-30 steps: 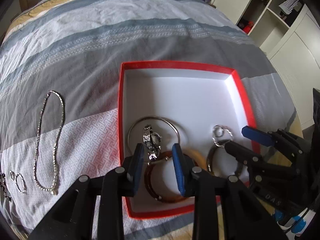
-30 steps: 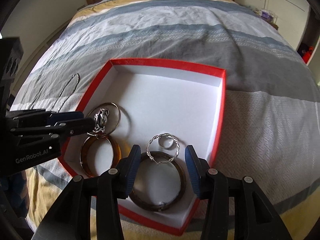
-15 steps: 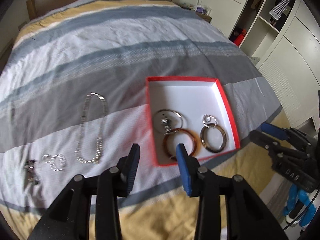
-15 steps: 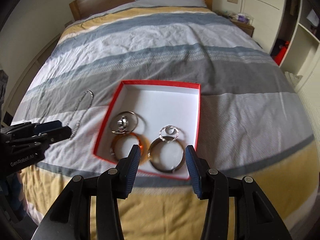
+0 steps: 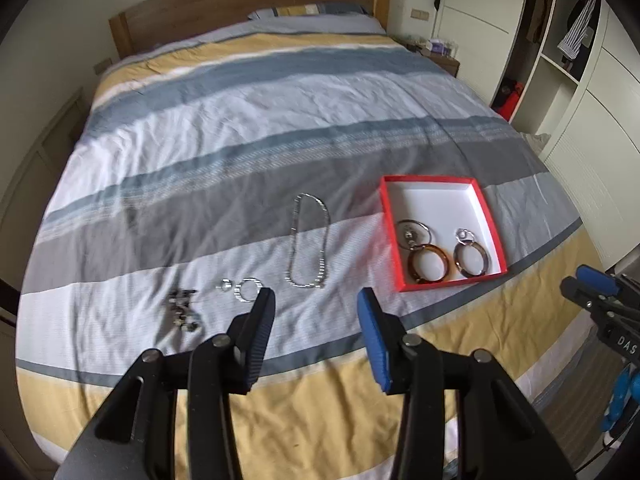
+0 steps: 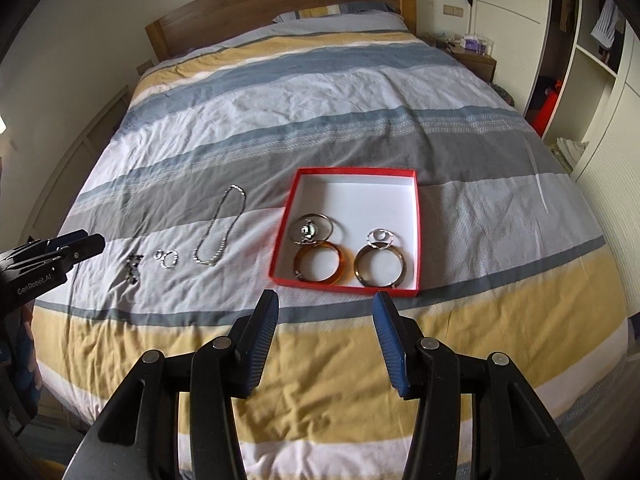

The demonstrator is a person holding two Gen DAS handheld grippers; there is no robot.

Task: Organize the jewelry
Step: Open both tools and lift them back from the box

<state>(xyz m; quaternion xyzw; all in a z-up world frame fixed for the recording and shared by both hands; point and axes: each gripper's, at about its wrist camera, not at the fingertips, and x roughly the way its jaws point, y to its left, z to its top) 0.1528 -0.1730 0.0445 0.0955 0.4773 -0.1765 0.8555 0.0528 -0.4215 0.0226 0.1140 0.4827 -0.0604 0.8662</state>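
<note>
A red box (image 5: 491, 216) (image 6: 418, 224) with a white inside lies on the striped bed. It holds an amber bangle (image 5: 445, 259) (image 6: 341, 261), a dark bangle (image 5: 485, 259) (image 6: 403, 268), a thin silver hoop (image 6: 329, 224) with a small silver piece, and small silver rings (image 6: 381, 236). On the cover to its left lie a silver chain necklace (image 5: 309, 236) (image 6: 219, 236), two small rings (image 5: 247, 290) (image 6: 167, 258) and a dark earring cluster (image 5: 182, 308) (image 6: 133, 268). My left gripper (image 5: 316, 332) and right gripper (image 6: 325, 340) are open, empty and well back from the bed's near edge.
The bed has a wooden headboard (image 5: 248, 12) and a pillow at the far end. A nightstand (image 6: 474, 58) and white wardrobes with open shelves (image 5: 568, 60) stand on the right. A wall runs along the left side.
Both grippers have pulled far back and up from the red box, where they were right over the bangles. The whole bed has come into view. Both stay open and empty.
</note>
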